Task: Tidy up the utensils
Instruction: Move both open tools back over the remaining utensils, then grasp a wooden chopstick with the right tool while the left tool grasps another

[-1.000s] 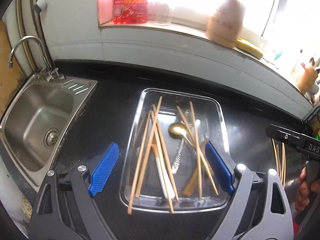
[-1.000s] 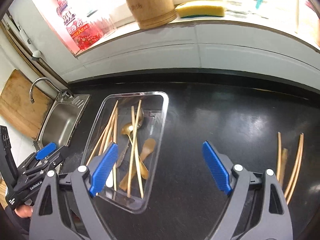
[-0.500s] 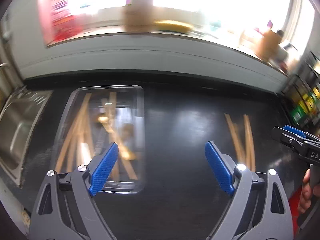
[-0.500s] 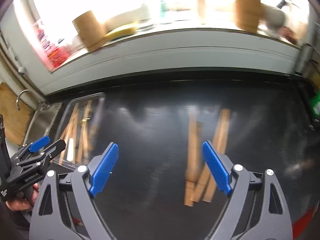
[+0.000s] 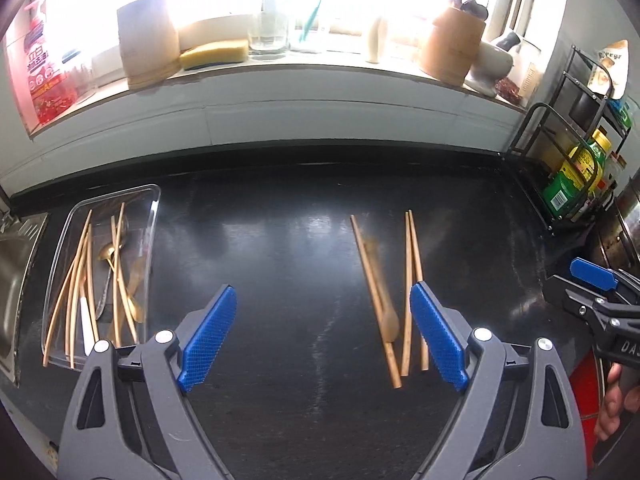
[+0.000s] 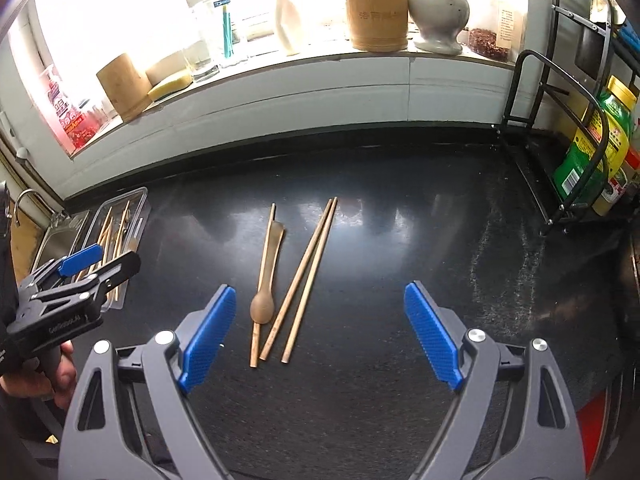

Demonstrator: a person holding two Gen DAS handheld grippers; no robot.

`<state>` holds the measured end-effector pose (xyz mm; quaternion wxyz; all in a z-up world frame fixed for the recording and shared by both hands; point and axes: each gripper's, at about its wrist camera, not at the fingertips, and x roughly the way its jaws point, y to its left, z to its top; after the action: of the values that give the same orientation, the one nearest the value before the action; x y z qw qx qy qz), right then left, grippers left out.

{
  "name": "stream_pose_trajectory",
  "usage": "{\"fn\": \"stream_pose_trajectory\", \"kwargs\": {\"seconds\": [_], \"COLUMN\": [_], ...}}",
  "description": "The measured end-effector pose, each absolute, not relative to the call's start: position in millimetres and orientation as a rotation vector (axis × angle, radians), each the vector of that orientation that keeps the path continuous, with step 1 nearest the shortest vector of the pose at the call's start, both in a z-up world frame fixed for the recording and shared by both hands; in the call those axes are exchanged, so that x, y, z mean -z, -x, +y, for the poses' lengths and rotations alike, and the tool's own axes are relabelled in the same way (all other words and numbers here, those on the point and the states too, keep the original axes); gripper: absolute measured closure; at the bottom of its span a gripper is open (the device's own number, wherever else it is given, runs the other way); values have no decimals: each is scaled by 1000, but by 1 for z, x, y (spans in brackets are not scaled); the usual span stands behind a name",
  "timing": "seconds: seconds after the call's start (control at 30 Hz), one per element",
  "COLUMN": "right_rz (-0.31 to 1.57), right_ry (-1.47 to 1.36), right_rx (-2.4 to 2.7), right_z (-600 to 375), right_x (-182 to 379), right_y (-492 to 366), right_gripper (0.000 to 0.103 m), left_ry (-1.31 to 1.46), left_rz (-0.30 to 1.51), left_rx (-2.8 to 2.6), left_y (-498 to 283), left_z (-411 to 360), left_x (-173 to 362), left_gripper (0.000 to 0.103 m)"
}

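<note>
On the surface (image 6: pixel 400 248): 3 chopsticks (image 6: pixel 298 280), 1 wooden spoon (image 6: pixel 264 298). 1 clear tray (image 5: pixel 152 216) of mixed utensils. 2 hand-held grippers.

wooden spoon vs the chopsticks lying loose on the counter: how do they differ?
The wooden spoon widens into a rounded bowl at its near end; the loose chopsticks are plain thin rods. The spoon lies on top of a single chopstick; the other two chopsticks lie on the black counter, angled apart from it. All are tan wood, lying flat, outside the clear tray.
</note>
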<state>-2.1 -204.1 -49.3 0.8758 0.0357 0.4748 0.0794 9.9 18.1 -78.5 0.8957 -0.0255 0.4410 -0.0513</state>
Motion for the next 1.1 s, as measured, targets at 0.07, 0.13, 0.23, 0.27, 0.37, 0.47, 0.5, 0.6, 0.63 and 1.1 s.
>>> {"fn": "stream_pose_trajectory", "kwargs": {"seconds": [0.07, 0.13, 0.23, 0.27, 0.37, 0.47, 0.5, 0.6, 0.63, 1.1], "right_rz": [993, 996, 1009, 1012, 1029, 1047, 1052, 1082, 1091, 1221], "right_ry": [-66, -62, -59, -59, -52, -39, -35, -14, -12, -25], "right_rx": [-176, -181, -184, -186, -191, -192, -192, -187, -185, -175], "right_z": [-205, -205, -205, -206, -206, -205, -205, -204, -204, -209], "right_x": [51, 53, 58, 60, 68, 79, 83, 99, 104, 155], "right_y": [0, -3, -8, -10, -17, -26, -29, -42, -45, -107], "right_gripper": [19, 19, 19, 19, 19, 19, 19, 19, 19, 19], "left_ry": [49, 44, 27, 22, -6, -20, -20, -41, -51, -95], "left_rz": [921, 934, 965, 973, 1002, 1043, 1053, 1095, 1108, 1190], "left_rx": [105, 104, 103, 103, 99, 115, 122, 142, 146, 198], "left_y": [-12, -16, -24, -27, -40, -57, -60, -75, -80, -121], "left_z": [14, 9, 5, 4, 0, -4, -6, -10, -12, -28], "left_x": [80, 83, 95, 99, 117, 142, 148, 172, 179, 230], "left_gripper": [17, 17, 17, 17, 17, 17, 17, 17, 17, 11]}}
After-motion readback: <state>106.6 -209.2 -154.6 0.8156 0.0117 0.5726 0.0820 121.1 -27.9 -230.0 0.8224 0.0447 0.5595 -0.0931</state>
